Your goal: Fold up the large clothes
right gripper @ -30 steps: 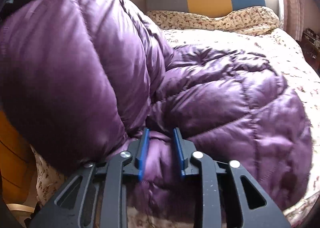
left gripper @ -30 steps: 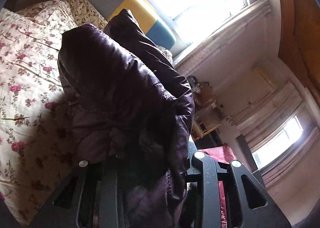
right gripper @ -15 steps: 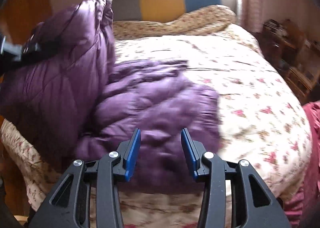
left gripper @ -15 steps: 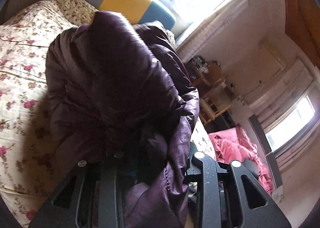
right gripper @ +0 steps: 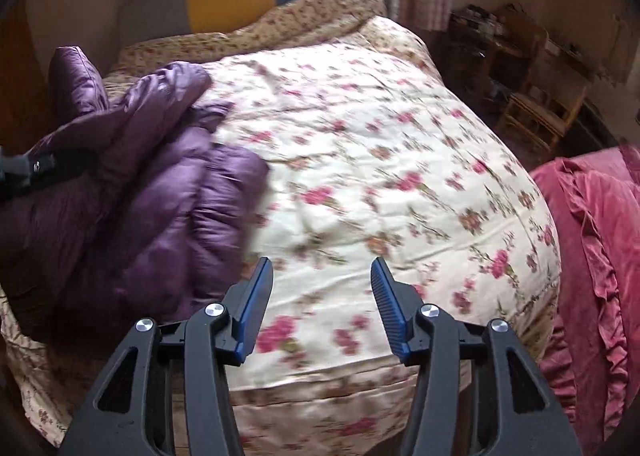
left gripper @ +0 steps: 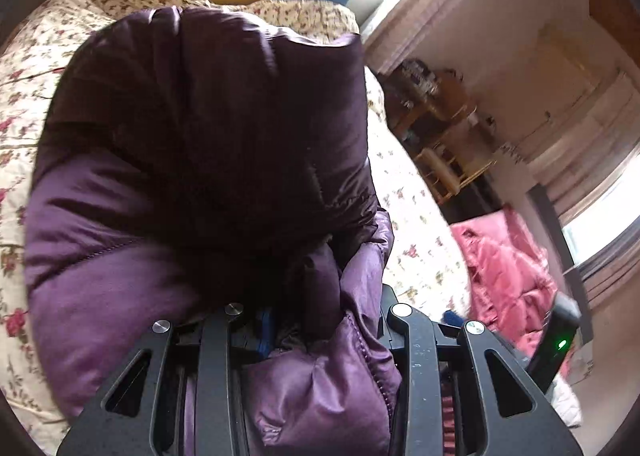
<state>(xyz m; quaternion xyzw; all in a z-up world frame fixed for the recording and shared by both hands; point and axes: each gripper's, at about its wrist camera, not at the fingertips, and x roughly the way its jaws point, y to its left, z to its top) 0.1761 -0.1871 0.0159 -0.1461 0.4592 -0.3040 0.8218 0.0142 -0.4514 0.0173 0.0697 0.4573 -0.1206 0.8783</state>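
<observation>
Gathering one side of the puffy, quilted purple down jacket (left gripper: 200, 159) is the step in hand, as I judge it: the left gripper (left gripper: 320, 336) is clamping a thick bunch of the shiny fabric, with cloth bulging out between and over its black fingers so that only a sliver of one blue pad is showing, while the rest of the jacket is hanging and slumping in front of it onto the cream, rose-printed floral quilt (right gripper: 380, 159) covering the bed. The right gripper (right gripper: 322, 304) is holding nothing — its blue-padded jaws are standing wide apart over bare quilt near the foot of the bed, with the jacket's mass lying off to their left, near the left finger but not between the two. Seen from the right wrist, the jacket is sitting in a crumpled heap at the left edge of the bed, far from flat, so the fold looks to be only beginning. The next move is probably calling for the free right gripper to swing left and take a matching hem or shoulder — somewhere on the heap's near edge — so that both can spread the garment. A pink ruffled cloth (right gripper: 600, 240) is lying beside the bed on the right.
</observation>
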